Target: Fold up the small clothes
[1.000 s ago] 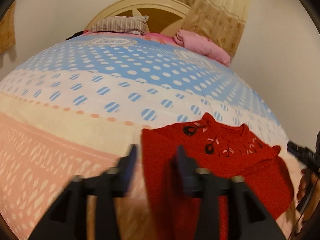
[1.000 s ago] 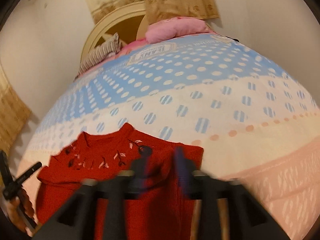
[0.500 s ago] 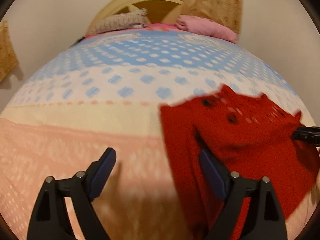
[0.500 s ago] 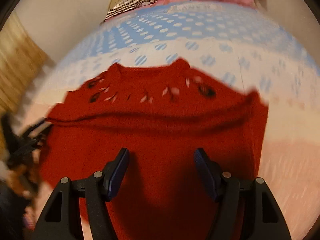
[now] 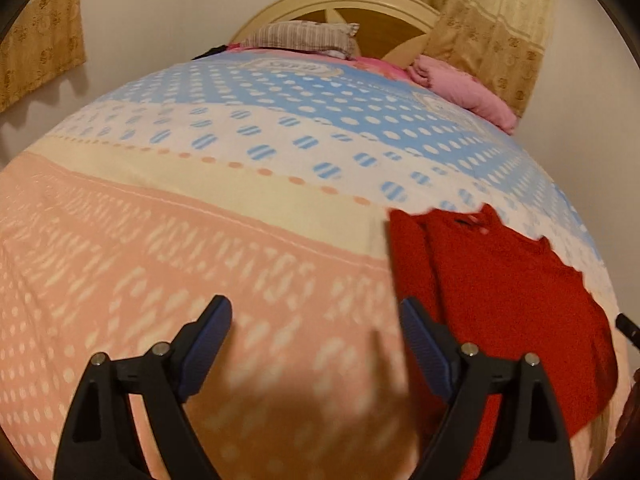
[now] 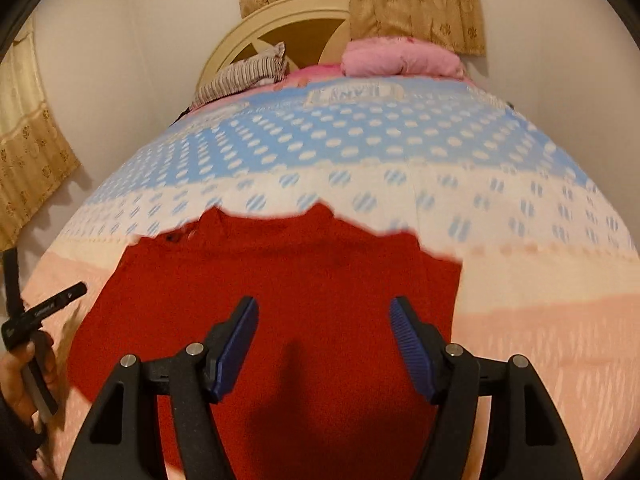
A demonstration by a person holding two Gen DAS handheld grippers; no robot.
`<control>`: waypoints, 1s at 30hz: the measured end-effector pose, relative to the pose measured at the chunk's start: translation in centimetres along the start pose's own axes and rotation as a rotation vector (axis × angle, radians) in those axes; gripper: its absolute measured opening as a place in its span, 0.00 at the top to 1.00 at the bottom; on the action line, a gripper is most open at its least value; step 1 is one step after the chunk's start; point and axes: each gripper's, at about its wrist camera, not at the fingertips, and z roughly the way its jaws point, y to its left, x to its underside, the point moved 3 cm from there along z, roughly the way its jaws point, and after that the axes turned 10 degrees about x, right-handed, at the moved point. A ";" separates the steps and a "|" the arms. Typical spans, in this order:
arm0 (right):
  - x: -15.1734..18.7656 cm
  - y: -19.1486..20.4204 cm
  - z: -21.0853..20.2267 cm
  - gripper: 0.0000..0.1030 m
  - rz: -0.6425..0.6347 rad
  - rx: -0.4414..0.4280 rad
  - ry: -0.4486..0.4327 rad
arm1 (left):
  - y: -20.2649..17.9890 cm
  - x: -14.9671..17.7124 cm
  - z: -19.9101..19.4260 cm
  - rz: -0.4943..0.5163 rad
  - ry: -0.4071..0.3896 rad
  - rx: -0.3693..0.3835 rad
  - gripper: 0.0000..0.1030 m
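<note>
A small red knit sweater (image 6: 288, 280) lies flat on the bed, neck toward the headboard. In the left wrist view the sweater (image 5: 512, 300) lies at the right, with one side folded over. My left gripper (image 5: 316, 336) is open and empty above the pink part of the bedspread, just left of the sweater. My right gripper (image 6: 324, 336) is open and empty, hovering over the sweater's lower middle. The left hand-held gripper (image 6: 40, 312) shows at the left edge of the right wrist view.
The bedspread (image 5: 200, 220) has pink, cream and blue dotted bands. A striped pillow (image 5: 304, 36) and a pink folded blanket (image 5: 464, 88) lie by the wooden headboard (image 6: 280, 12). Curtains hang on the walls behind.
Both grippers opened and let go of the sweater, then drew back. The left gripper moved left off the sweater; the right gripper moved over its middle.
</note>
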 end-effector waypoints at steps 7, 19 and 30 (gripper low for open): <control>3.9 0.5 -3.0 0.33 -0.051 -0.044 -0.031 | -3.6 2.5 -0.8 0.134 0.009 0.040 0.07; 7.9 -0.5 0.0 0.33 -0.047 0.008 0.087 | -2.8 3.7 0.5 0.120 0.064 0.046 0.00; 6.0 1.4 -1.8 0.33 -0.055 0.046 0.015 | -2.9 4.0 0.7 0.107 0.069 0.047 0.00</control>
